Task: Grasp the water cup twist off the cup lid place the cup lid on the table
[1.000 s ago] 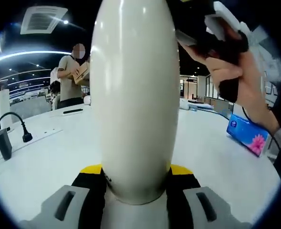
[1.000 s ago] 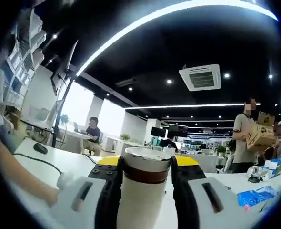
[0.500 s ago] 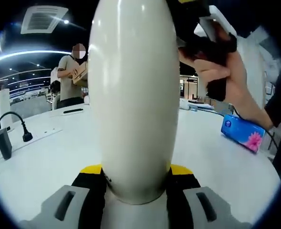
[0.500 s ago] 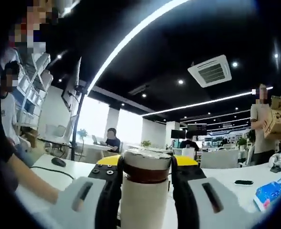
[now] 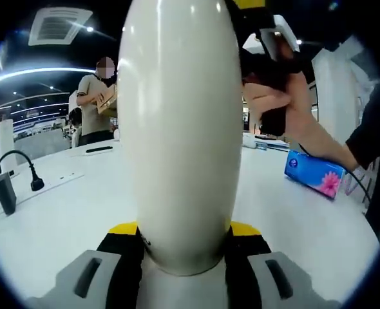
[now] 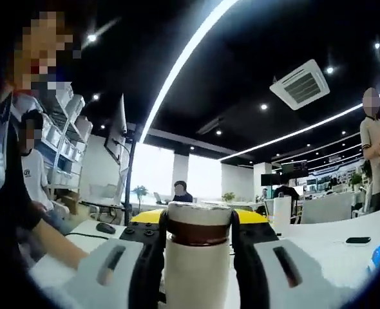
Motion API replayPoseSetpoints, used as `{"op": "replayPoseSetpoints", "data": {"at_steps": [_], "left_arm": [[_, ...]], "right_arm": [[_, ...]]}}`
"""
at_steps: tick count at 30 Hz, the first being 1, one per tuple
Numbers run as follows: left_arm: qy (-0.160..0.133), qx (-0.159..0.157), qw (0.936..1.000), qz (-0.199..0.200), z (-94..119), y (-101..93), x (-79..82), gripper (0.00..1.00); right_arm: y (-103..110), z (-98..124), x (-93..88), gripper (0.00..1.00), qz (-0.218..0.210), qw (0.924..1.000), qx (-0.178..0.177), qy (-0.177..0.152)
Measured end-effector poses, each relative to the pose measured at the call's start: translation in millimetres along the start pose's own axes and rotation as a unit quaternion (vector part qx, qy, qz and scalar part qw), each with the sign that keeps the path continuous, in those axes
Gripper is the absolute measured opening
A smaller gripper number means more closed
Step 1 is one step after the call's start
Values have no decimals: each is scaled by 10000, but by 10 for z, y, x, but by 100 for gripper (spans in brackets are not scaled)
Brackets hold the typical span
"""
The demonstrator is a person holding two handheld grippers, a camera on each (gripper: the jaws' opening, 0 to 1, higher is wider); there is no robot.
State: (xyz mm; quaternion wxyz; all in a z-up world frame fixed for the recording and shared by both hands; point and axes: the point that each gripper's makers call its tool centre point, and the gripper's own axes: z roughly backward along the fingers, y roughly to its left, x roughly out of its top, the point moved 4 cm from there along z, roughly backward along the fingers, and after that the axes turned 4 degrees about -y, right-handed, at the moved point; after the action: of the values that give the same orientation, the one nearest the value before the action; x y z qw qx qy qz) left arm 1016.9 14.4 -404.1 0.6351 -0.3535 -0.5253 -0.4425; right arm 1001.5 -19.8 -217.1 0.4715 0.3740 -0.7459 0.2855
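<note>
The left claw (image 5: 183, 241) pinches the white water cup (image 5: 180, 129) upright above the white counter (image 5: 67, 206). At the cup's top, a hand (image 5: 280, 96) holds the right claw (image 6: 198, 222), which is clamped on the cup lid (image 6: 198, 222).

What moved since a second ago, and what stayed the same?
The right gripper, shut on the cup lid, has been turning: the room behind it swings sideways in the right gripper view, and in the left gripper view the person's hand rolls around the cup top. The left gripper stays clamped on the white water cup, which hasn't shifted. Nothing was let go. The blue tissue pack lies on the table.
</note>
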Motion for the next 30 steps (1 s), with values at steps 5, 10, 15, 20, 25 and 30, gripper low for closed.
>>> {"op": "replayPoseSetpoints", "data": {"at_steps": [5,10,15,20,25,30], "left_arm": [[0,-6,10000,1,-17,45,-7,51],[-1,-11,10000,1,-25,70,-11,51],[-1,-12,10000,-1,-27,78,-13,51],[-2,-14,10000,-1,-25,78,-13,51],[-2,-19,10000,0,-18,65,-14,51],[0,-25,10000,-3,-11,41,-13,51]], "right_arm": [[-14,4,2,43,-111,9993,365,-34],[-49,10,-7,43,-403,9964,734,-114],[-75,12,-9,43,-544,9928,1058,-168],[-107,11,-15,43,-770,9878,1331,-225],[-123,9,-28,43,-966,9826,1563,-268],[-129,16,-30,43,-1080,9779,1763,-303]]}}
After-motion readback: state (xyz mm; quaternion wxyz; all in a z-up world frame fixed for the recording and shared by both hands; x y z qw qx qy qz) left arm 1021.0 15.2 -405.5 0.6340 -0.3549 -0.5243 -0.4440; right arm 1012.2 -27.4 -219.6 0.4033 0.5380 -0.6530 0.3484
